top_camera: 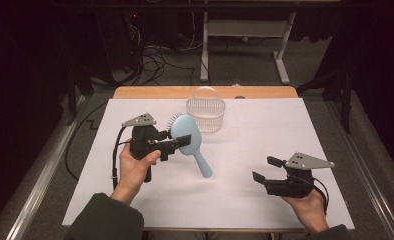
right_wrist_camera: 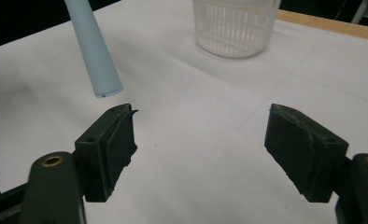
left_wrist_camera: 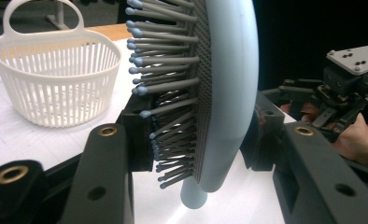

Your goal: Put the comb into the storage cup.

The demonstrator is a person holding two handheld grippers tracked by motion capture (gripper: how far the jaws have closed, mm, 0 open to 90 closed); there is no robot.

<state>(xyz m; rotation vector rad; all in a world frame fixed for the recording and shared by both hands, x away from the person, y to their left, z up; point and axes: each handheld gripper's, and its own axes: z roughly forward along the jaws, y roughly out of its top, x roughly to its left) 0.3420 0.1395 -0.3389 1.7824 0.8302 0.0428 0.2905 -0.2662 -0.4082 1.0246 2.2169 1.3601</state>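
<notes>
Jaws cover hairbrush [left_wrist_camera: 229,93] head's lower bristles.

Lab (floor cables [top_camera: 150,55], desk frames [top_camera: 245,30])

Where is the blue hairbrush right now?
In the high view the blue hairbrush is held above the table's left-centre, its head clamped in the left gripper, just in front of the white basket.

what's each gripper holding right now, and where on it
The left gripper clamps the blue hairbrush by its head, fingers on bristle side and back, handle hanging free. The right gripper is open, holding nothing.
</notes>
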